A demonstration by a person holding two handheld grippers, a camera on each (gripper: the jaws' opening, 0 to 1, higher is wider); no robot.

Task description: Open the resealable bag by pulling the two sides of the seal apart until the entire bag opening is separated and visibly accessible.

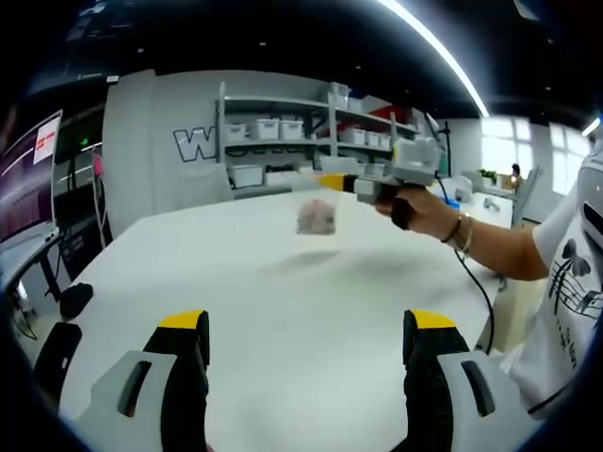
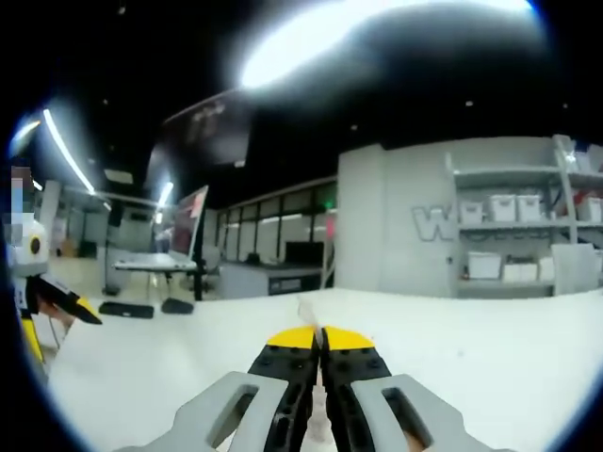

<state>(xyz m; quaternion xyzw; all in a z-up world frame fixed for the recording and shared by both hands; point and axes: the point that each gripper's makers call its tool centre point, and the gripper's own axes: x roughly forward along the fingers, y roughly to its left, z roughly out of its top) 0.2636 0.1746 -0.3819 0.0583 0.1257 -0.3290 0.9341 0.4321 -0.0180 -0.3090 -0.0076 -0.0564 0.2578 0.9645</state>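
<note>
White table (image 1: 283,282) in a workroom with shelving (image 1: 311,132). I see my left gripper (image 1: 306,344) with jaws wide apart, empty. My right gripper (image 2: 320,341) is clamped on the resealable bag (image 1: 317,217), which hangs above the table.

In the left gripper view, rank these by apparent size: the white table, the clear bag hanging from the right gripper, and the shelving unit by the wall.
1. white table, largest.
2. shelving unit, though it stands farther off, so its true size is unsure.
3. clear bag, smallest, hanging from the right gripper.
</note>
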